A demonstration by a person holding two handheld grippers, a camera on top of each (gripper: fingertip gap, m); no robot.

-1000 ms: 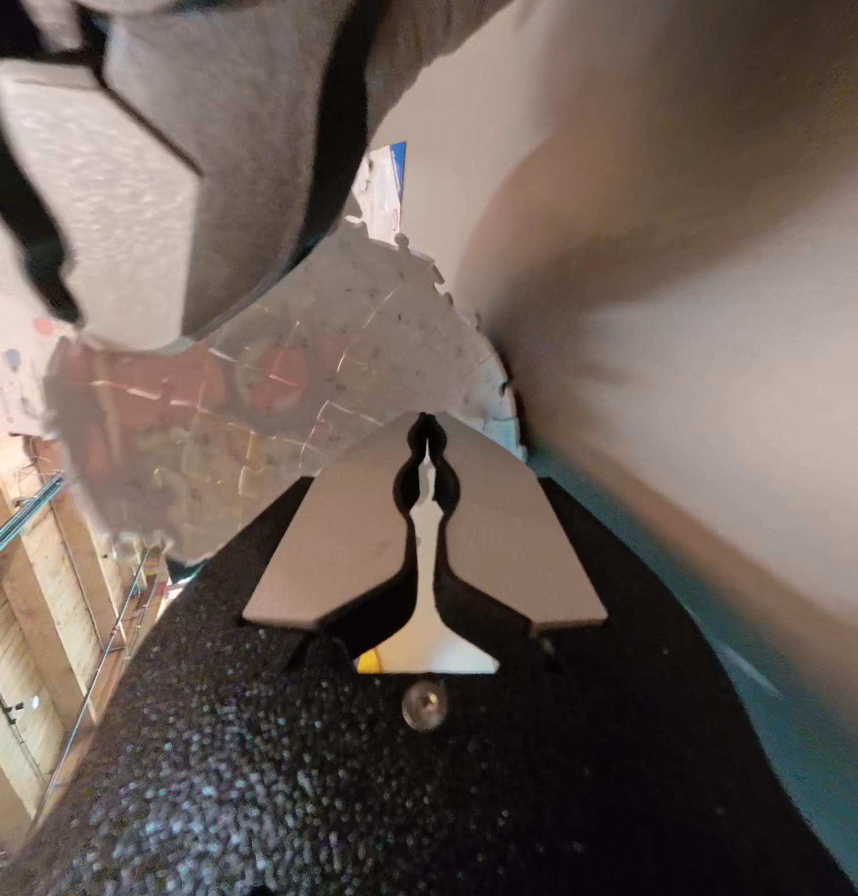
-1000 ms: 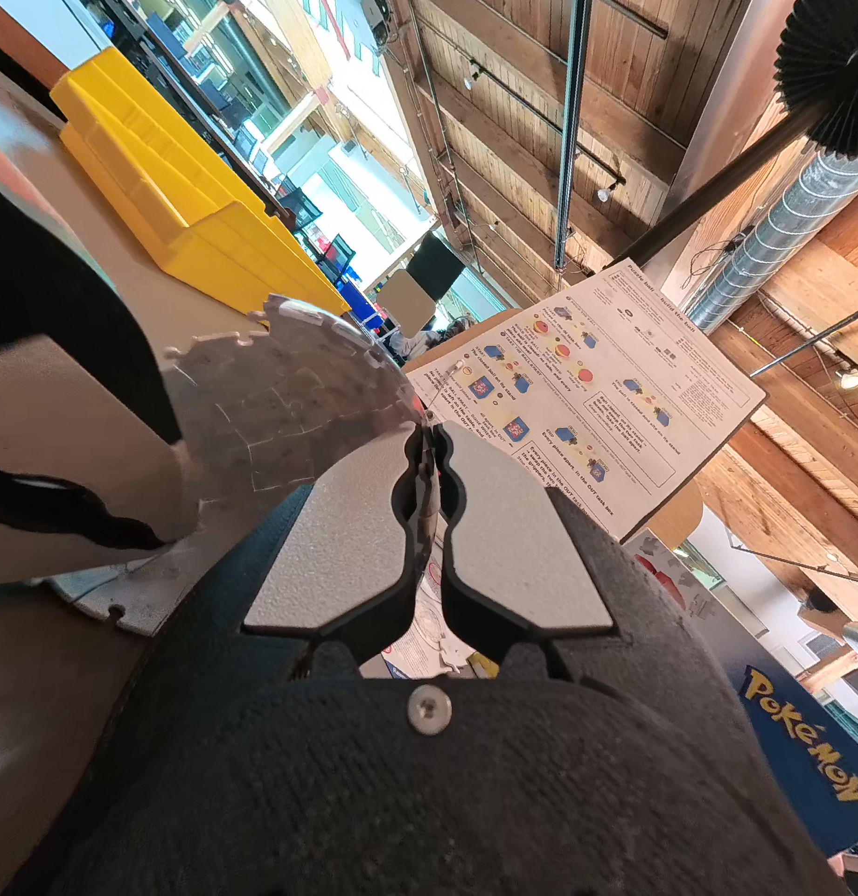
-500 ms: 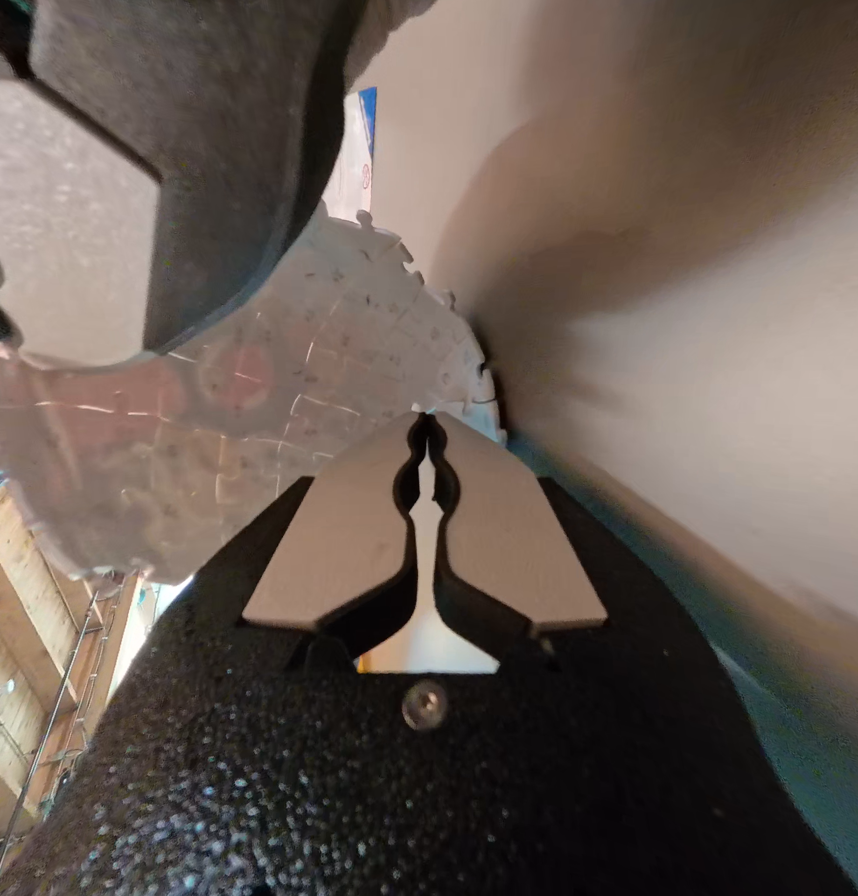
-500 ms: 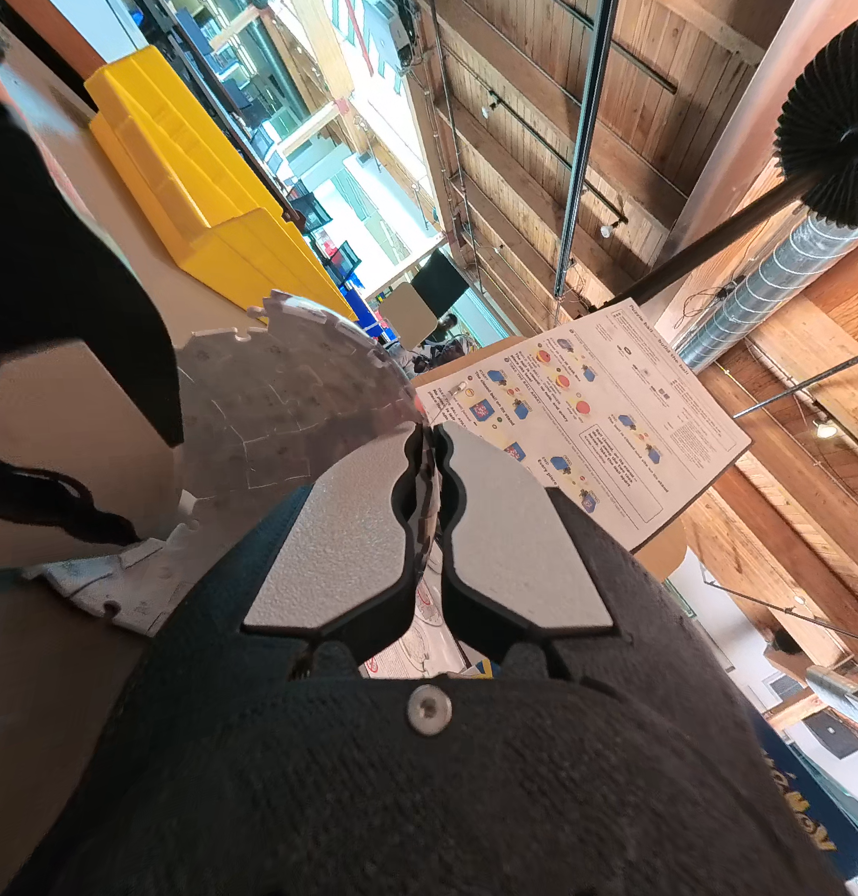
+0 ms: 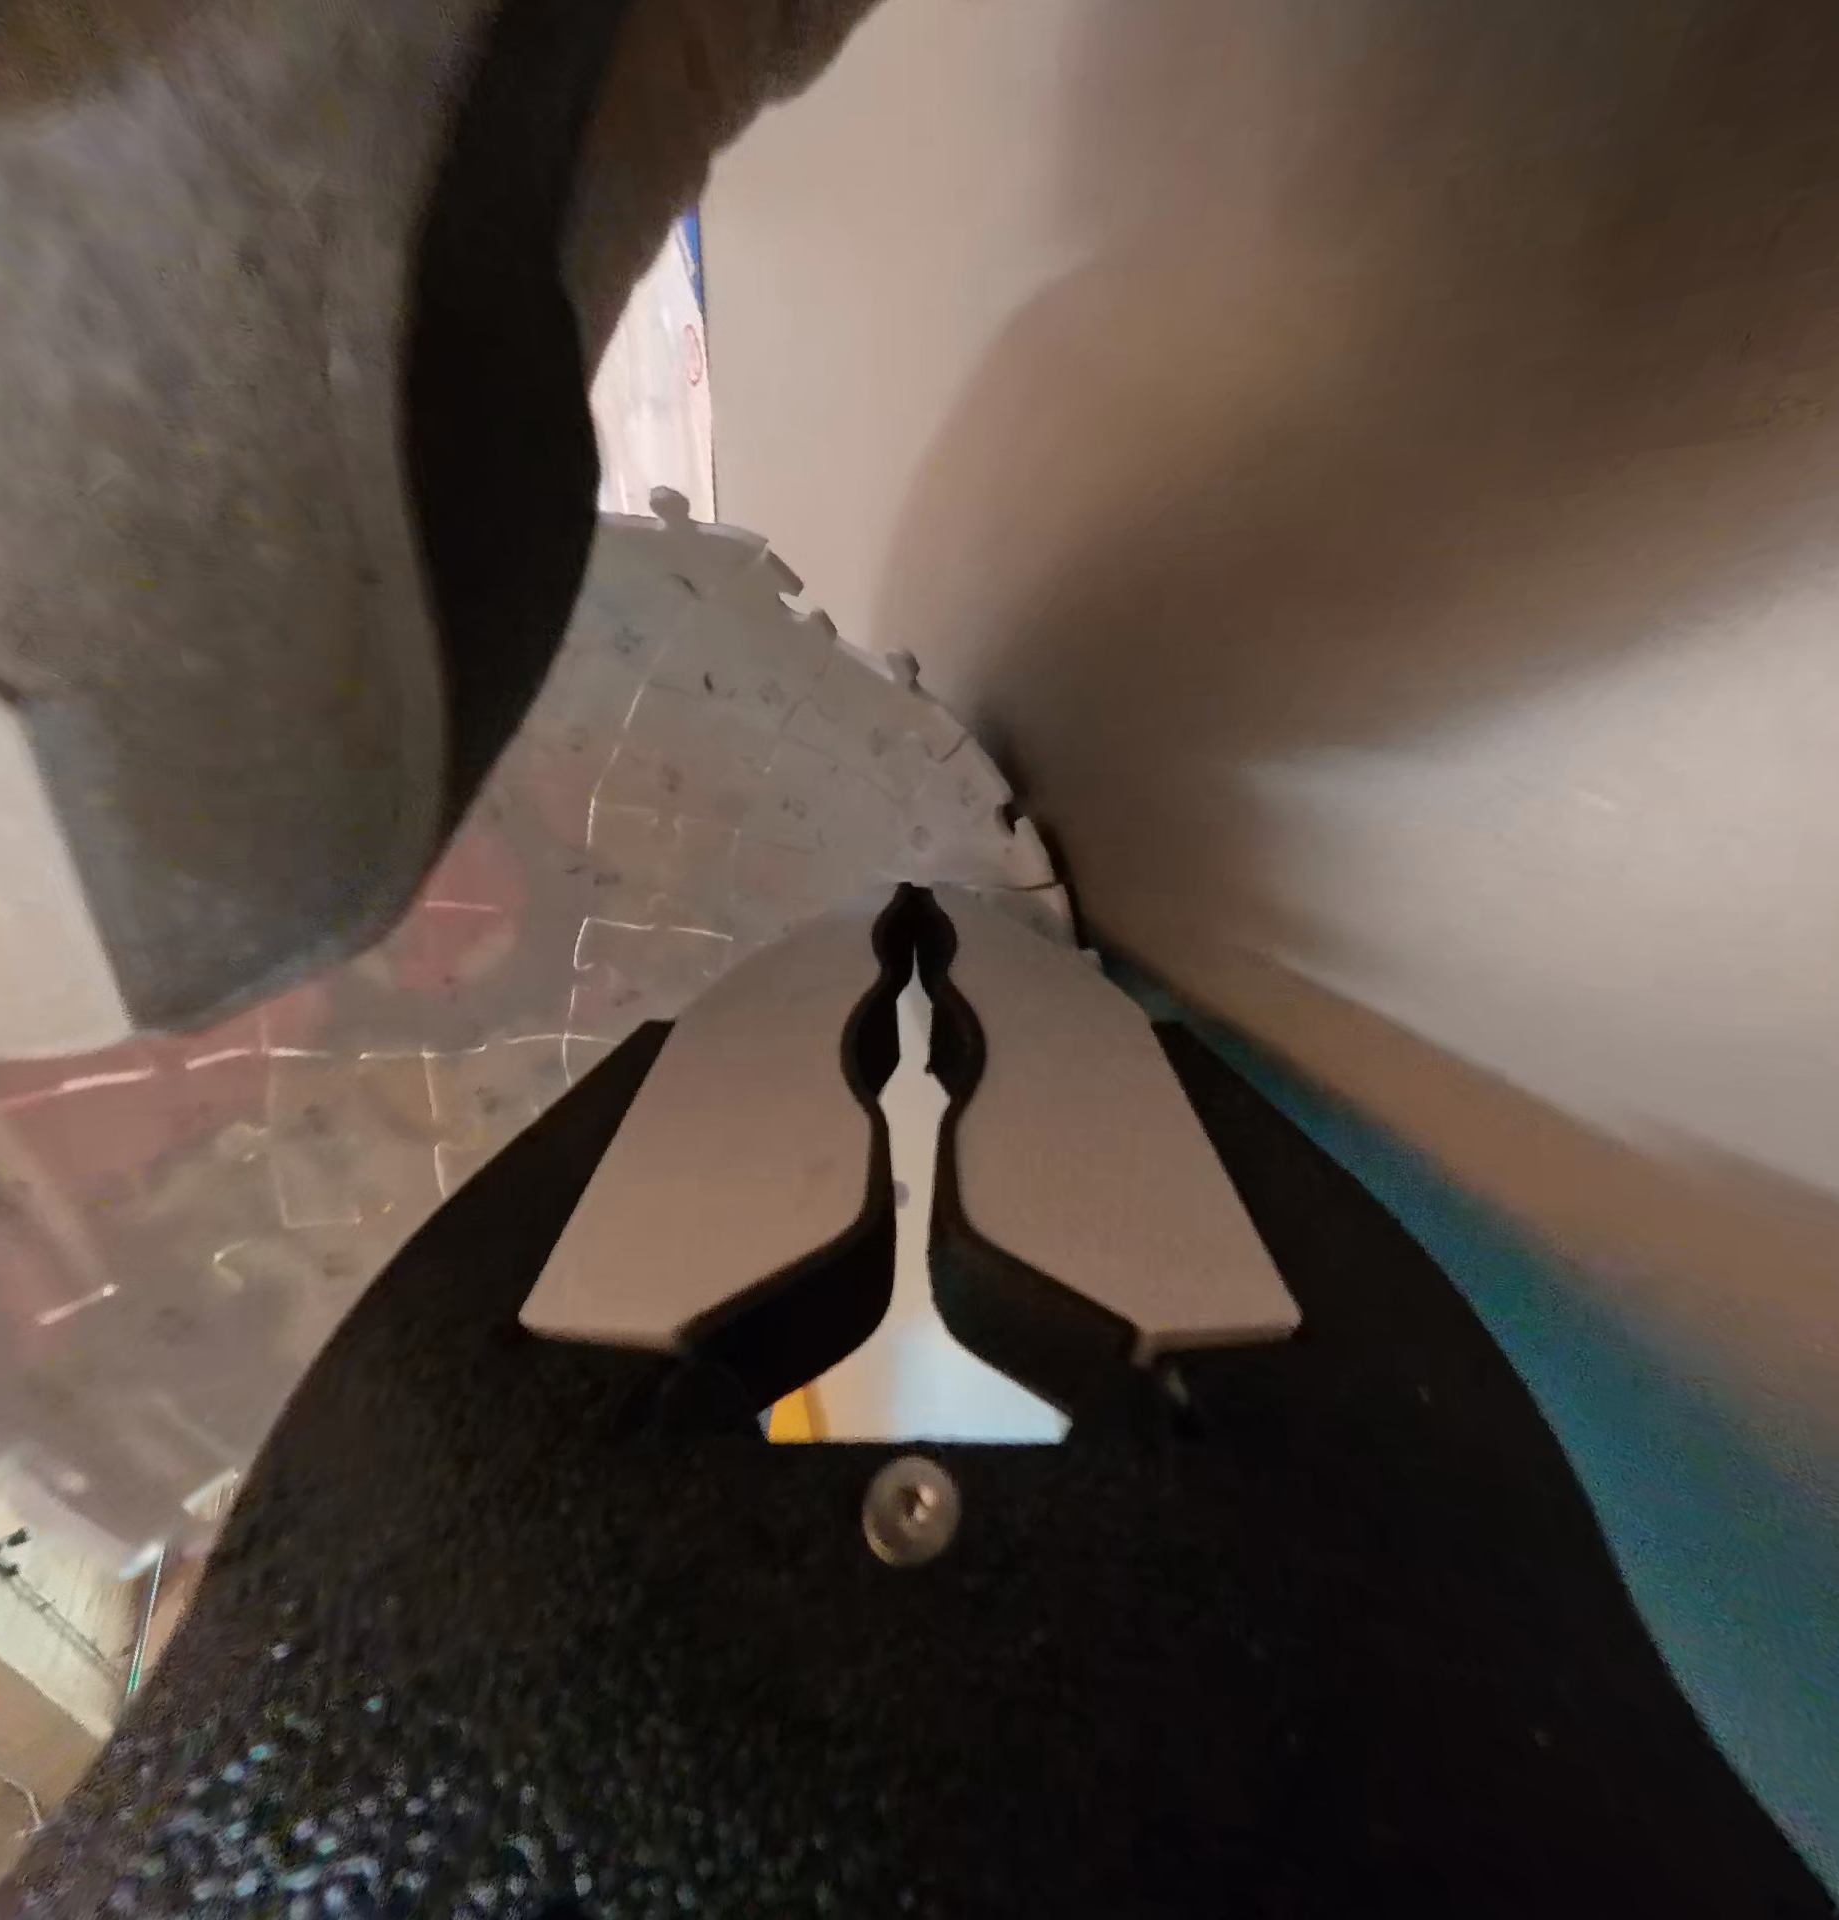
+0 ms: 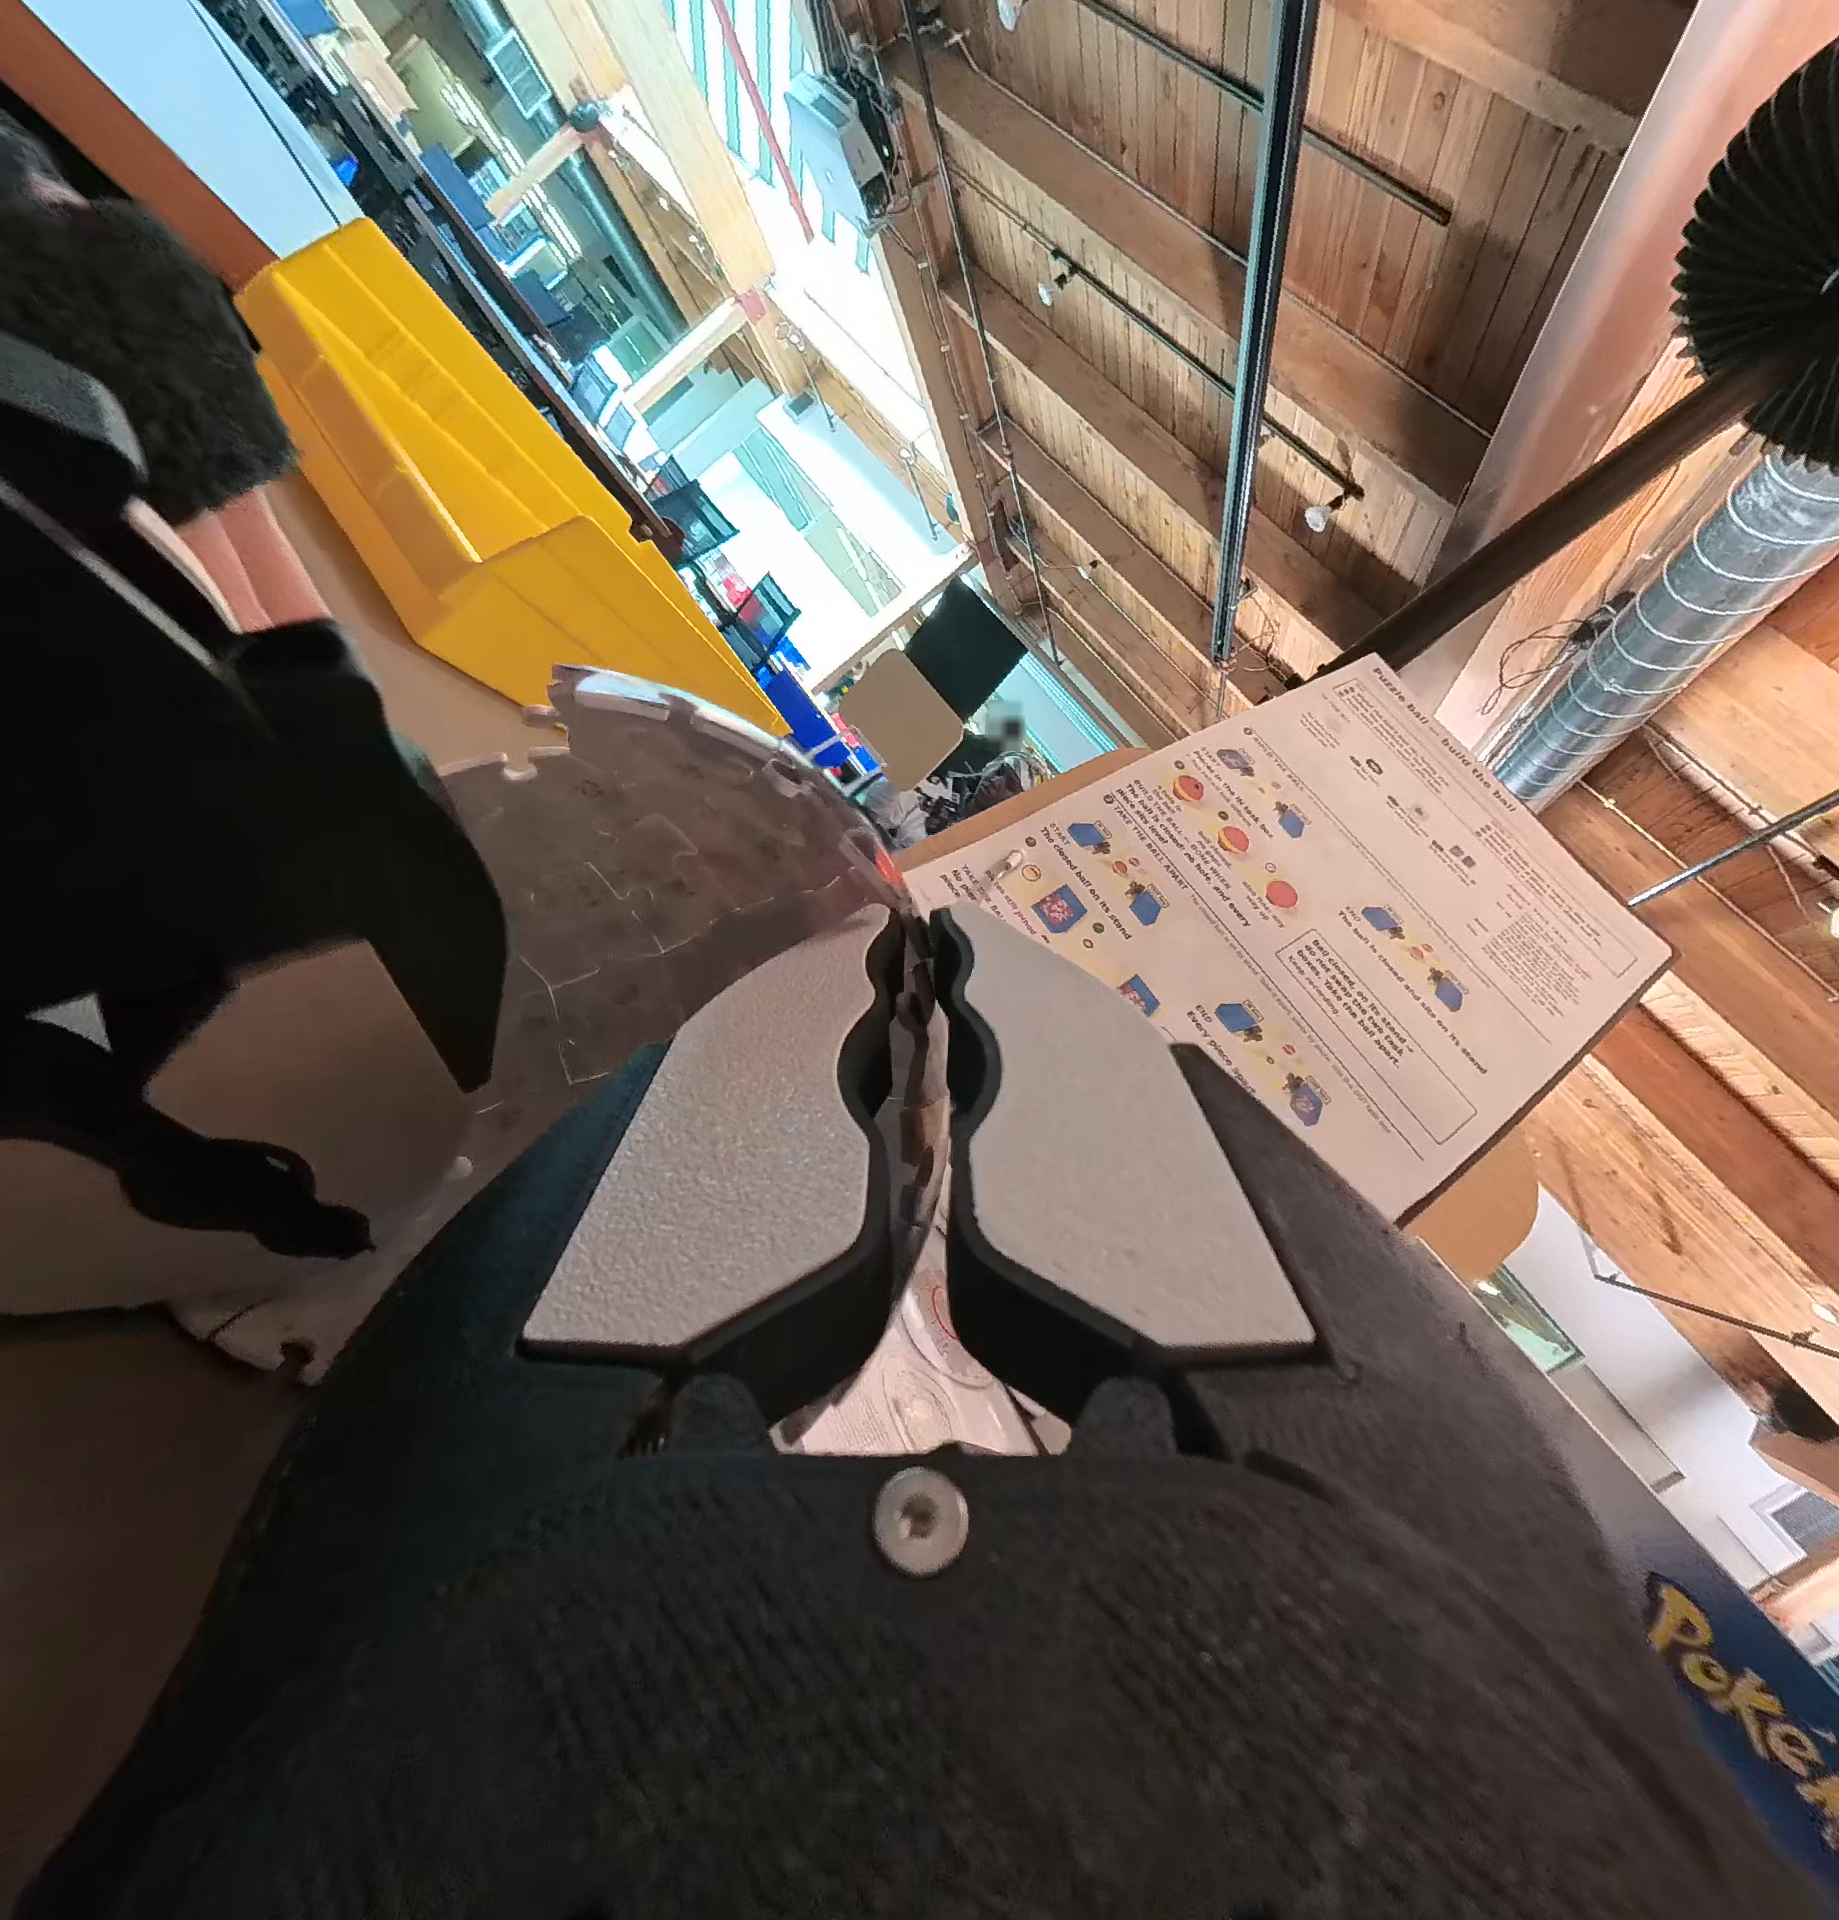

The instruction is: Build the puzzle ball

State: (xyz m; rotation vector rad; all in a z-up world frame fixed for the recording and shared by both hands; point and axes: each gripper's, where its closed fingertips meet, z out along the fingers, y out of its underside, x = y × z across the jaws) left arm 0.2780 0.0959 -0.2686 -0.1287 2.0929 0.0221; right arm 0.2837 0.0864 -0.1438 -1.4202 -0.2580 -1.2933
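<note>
Both grippers up in the air, sharing one load: a curved grey shell of interlocked plastic puzzle pieces (image 5: 749, 821), half-built ball, knobbed rim showing at 12 o'clock. Left gripper (image 5: 913, 914) pinched together on the shell's edge, a thin white sliver visible between the fingers (image 5: 749, 1132). Right gripper (image 6: 920, 966) likewise clamped on the rim, edge-on strip of pieces running down the slot between its fingers (image 6: 1091, 1143). From the right wrist view, shell (image 6: 676, 883) fanning out toward 10 o'clock, with the left gripper (image 6: 219, 883) biting it at 9 o'clock.

Handling, by the look of it: light, thin, fairly stiff per piece, but seams likely to pop under twisting or a hard squeeze. Glossy face, probably slippery. Best hold on the rim, flat across a seam, both grips moving together, no shearing.

Around: printed instruction sheet on a board (image 6: 1299, 894) at 2 o'clock, just beyond the right fingertips, closest thing to snag. Yellow plastic bins (image 6: 458, 520) at 10 o'clock on the tan surface (image 6: 406, 665), well apart. Blue puzzle box (image 6: 1767, 1704) low at 4 o'clock. Left view mostly blurred beige at 3 o'clock, cannot tell what.
</note>
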